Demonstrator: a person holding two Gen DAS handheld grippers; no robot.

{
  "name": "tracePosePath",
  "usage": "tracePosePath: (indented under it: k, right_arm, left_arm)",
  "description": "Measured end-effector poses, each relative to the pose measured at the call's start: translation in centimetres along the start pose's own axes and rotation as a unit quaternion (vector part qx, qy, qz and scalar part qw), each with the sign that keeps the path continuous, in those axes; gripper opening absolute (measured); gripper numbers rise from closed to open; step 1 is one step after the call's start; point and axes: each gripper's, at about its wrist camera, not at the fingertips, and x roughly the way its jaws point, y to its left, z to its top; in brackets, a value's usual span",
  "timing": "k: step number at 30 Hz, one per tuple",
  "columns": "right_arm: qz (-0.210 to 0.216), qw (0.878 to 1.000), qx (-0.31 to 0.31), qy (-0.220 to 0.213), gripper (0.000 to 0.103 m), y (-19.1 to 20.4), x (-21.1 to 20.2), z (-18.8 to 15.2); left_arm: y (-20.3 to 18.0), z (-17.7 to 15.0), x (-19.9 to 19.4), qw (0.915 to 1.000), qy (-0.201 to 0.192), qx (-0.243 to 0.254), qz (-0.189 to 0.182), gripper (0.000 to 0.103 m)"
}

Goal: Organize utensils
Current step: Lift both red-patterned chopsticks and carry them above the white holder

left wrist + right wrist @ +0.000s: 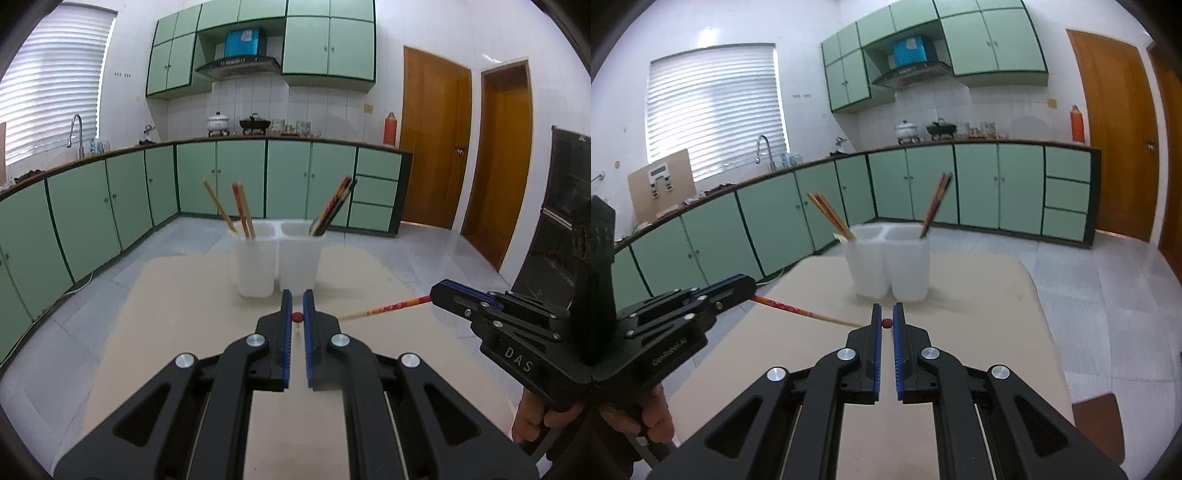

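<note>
A white two-compartment holder [277, 258] stands on the beige table [192, 314]; it also shows in the right wrist view [892, 266]. Its left compartment holds light wooden chopsticks [240, 210], its right one dark red chopsticks [332, 206]. My left gripper [297, 317] is shut on the end of a red-patterned chopstick, seen end-on as a red dot [297, 316]; its shaft [809, 313] runs out from the left gripper [746, 288] in the right wrist view. My right gripper [886, 323] is shut on another red-patterned chopstick [384, 307], whose end [886, 323] shows between its jaws.
Green kitchen cabinets [236, 177] and a counter with pots [255, 123] run behind the table. Wooden doors [432, 147] stand at the right. A brown stool [1100, 424] sits by the table's right edge.
</note>
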Motion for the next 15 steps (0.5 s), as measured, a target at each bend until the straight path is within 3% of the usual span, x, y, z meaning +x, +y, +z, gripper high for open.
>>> tracePosePath:
  k: [15]
  right_arm:
    - [0.044,0.999,-0.015,-0.001,0.006,0.1,0.3,6.7]
  left_arm:
    - [0.4,4.4,-0.8,0.9993,-0.028,0.005,-0.026,0.005]
